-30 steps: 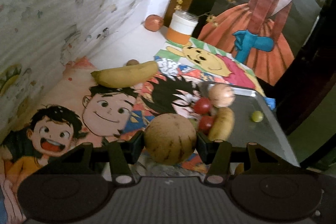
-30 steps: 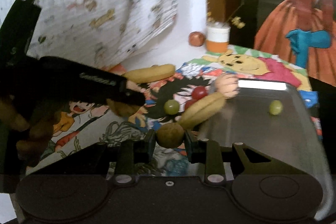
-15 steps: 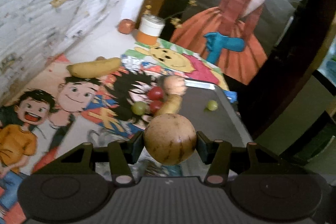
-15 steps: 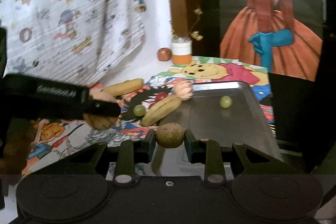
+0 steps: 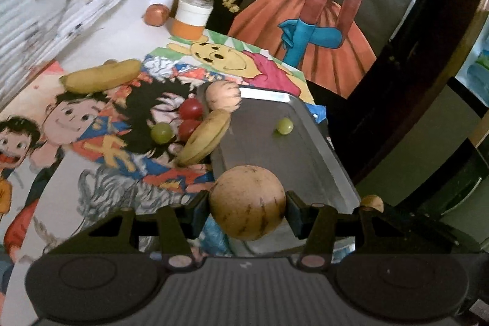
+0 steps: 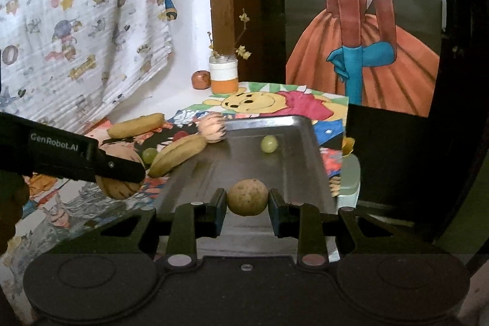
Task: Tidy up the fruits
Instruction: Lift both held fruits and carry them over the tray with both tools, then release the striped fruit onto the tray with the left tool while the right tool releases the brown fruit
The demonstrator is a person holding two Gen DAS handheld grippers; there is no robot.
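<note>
Cartoon-print cloth [image 5: 101, 148] covered the table, with a metal tray [image 5: 305, 148] on it holding one green grape [image 5: 284, 126]. Left gripper [image 5: 247, 211] was pinching a big tan melon [image 5: 247, 202], right gripper [image 6: 247, 200] squeezing a small brown round fruit [image 6: 247, 197], both over the tray's near end.

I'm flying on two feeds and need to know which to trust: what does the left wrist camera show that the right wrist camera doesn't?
Left wrist only: two red cherry tomatoes beside the tray, and the left gripper shut on a large striped round fruit seen head-on.

Right wrist only: the right gripper shut on a small speckled fruit, and the left gripper from the side.

Both: the metal tray holding one green grape, two bananas and the orange-and-white jar.
</note>
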